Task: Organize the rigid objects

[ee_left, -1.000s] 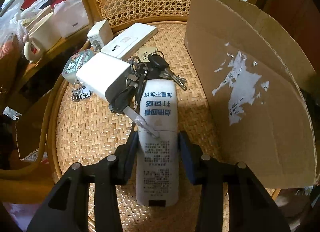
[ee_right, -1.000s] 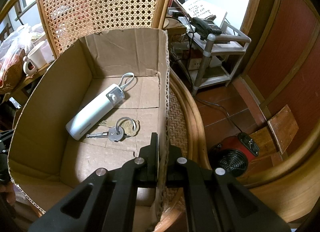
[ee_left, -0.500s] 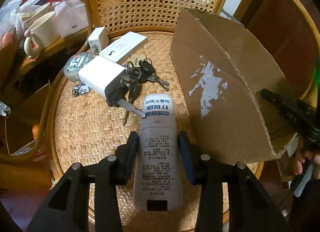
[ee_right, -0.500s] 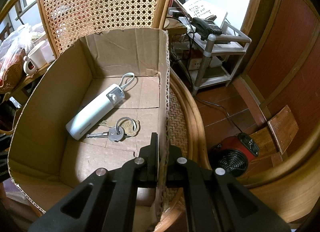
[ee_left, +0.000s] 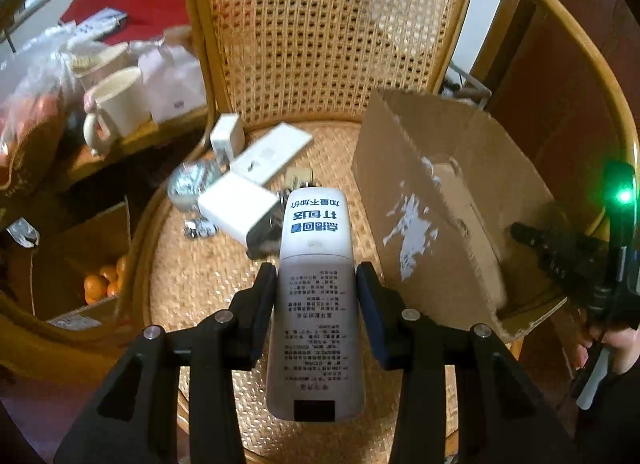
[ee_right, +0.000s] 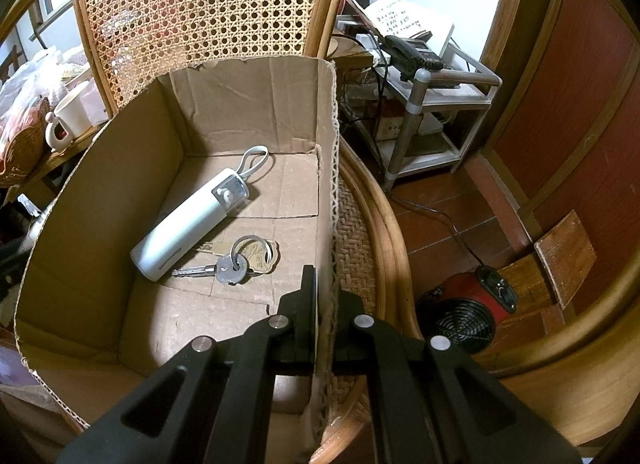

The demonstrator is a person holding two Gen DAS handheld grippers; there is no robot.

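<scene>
Gripping a white tube with blue Chinese print, our left gripper has its jaws clamped on both sides of it, and we hold it clear above the woven rattan chair seat. Below it on the seat lies a huddle of things: a white charger block, a flat white box, a small white plug adapter, a round tin, and a dark bunch of keys, blurred here. To the right stands the cardboard box, its torn outer wall facing us.

Over on the right, our right gripper has its jaws pinched shut on the box's near side wall, one finger inside, one outside. Inside the box, on its floor, we see a pale power bank with a looped strap, and just beside it a silver key on a ring with a tan tag.
</scene>
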